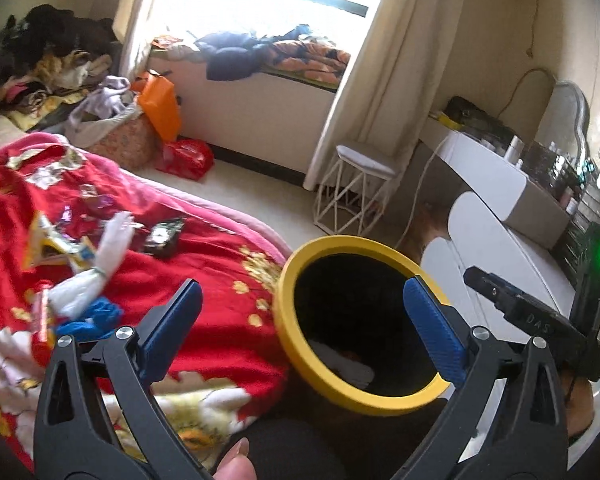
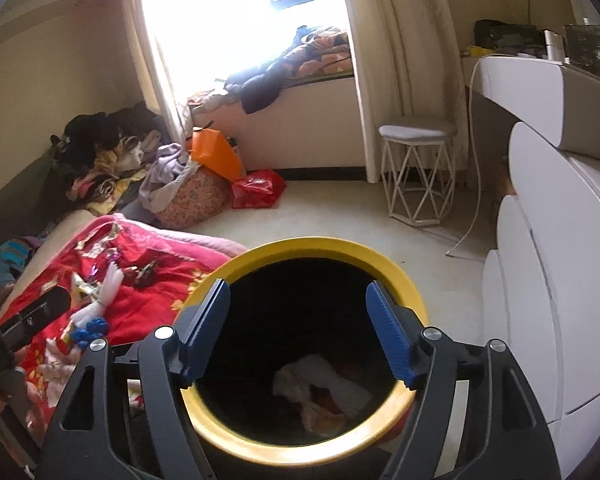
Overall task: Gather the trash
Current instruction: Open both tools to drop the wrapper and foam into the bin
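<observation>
Beside red blanket (image 1: 204,264), yellow-rimmed bin (image 2: 404,280)

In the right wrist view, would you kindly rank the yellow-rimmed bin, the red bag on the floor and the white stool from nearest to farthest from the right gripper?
1. The yellow-rimmed bin, directly beneath the open right gripper.
2. The red bag, on the floor, ahead and left.
3. The white stool, ahead and right by the curtain.

The bag and stool are too close to call.

The trash bin (image 2: 312,254) stands on the floor (image 2: 340,216) right of the bed (image 1: 204,280); wrappers (image 1: 60,244) lie on the bed, crumpled trash (image 2: 320,392) inside the bin.
</observation>
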`<state>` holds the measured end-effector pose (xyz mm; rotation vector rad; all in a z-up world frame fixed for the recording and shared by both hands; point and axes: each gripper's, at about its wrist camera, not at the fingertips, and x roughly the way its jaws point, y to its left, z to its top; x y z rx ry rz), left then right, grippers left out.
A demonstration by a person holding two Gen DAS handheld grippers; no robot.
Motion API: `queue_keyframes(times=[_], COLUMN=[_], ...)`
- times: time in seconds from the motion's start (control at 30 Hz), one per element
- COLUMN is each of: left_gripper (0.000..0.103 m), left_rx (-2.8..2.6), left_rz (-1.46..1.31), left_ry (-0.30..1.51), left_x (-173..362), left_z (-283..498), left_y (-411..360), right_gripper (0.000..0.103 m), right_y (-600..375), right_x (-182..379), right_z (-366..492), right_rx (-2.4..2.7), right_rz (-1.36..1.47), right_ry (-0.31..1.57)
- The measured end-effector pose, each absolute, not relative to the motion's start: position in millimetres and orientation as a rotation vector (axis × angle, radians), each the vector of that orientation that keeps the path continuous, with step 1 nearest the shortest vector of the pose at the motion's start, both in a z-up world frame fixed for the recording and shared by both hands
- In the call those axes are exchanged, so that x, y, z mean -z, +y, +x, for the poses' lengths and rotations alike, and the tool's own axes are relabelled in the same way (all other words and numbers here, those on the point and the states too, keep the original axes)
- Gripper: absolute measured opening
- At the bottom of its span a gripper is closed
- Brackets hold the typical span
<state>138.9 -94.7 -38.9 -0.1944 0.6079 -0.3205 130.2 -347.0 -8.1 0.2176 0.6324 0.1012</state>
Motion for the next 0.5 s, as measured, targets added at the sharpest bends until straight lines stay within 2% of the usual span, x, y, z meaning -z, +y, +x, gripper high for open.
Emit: queue_keyframes(times=[0.4,0.5], left_gripper=[0.093,0.093], left_rx=[0.241,0.225], left_rz=[-0.215,-0.217], left_ry=[0.532,0.523], left_x=[16,13], left_z=[118,116], left_y=[-51,-41], right_gripper=[0.073,0.079], right_y=[-303,-292], right_x=[-13,-17], right_z=[120,116], right_rx=[-0.19,-0.208], right_rz=[0.166,0.169], right_ry=[0.602,0.596])
